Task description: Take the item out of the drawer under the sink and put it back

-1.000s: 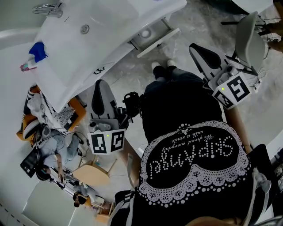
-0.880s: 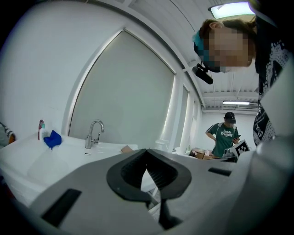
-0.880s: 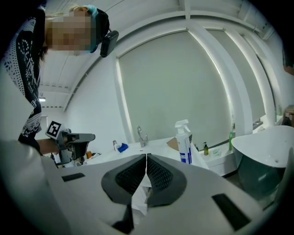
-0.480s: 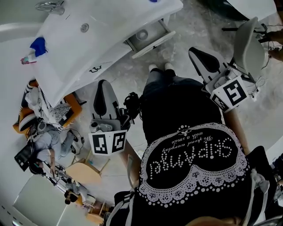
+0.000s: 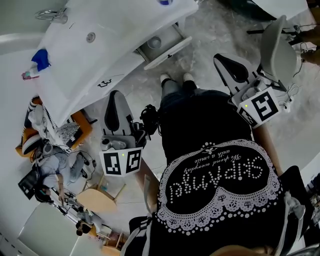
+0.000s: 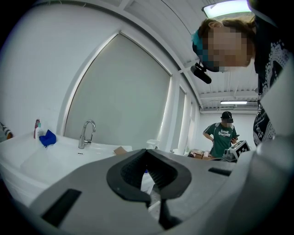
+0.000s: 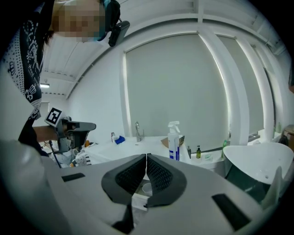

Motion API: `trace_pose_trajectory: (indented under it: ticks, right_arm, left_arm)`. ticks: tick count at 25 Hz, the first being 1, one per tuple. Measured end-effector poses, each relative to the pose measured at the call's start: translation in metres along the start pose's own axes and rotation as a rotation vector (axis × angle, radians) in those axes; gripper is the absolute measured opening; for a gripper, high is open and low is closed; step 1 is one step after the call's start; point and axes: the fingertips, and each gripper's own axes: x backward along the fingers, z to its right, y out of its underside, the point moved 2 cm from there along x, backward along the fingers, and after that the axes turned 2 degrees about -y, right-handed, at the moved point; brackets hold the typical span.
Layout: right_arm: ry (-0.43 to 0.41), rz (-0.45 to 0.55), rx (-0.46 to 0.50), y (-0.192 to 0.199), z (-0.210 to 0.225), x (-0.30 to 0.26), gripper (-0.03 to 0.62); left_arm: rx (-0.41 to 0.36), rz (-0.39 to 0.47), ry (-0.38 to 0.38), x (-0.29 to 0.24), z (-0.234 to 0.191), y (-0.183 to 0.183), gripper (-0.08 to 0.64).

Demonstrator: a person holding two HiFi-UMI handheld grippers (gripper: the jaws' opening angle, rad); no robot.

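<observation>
The drawer (image 5: 166, 49) under the white sink (image 5: 85, 55) stands pulled out, with a round pale cup (image 5: 154, 42) inside it. Both grippers hang in front of the person, well short of the drawer. My left gripper (image 5: 116, 94) is shut and empty, its tips meeting (image 6: 147, 150). My right gripper (image 5: 218, 56) is also shut with nothing between the pads (image 7: 146, 156). In the right gripper view, the cup (image 7: 147, 187) and the drawer front (image 7: 137, 202) show through the gap below the tips.
A faucet (image 5: 52, 15) and a blue cloth (image 5: 41, 59) sit on the sink. A spray bottle (image 7: 173, 140) stands on the counter. A grey chair (image 5: 277, 45) is at the right, clutter (image 5: 50, 135) at the left. Another person (image 6: 223, 137) stands far back.
Both grippers have drifted a little with the person and stay shut. In the head view the sink and open drawer have slid slightly to the left.
</observation>
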Motion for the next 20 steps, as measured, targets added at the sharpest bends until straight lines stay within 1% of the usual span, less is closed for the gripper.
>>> trace_pose_trajectory:
  ticks: [5, 12, 20]
  right_arm:
    - [-0.015, -0.037, 0.046, 0.004, -0.008, -0.004, 0.02]
    - [-0.036, -0.046, 0.073, 0.006, -0.015, -0.003, 0.02]
    - [-0.034, -0.033, 0.07, 0.006, -0.014, 0.0, 0.019]
  left_arm:
    - [0.0, -0.006, -0.002, -0.002, -0.004, 0.0, 0.005]
    - [-0.002, -0.007, -0.005, 0.004, -0.006, 0.003, 0.005]
    - [0.0, 0.003, -0.008, 0.009, -0.001, 0.005, 0.005]
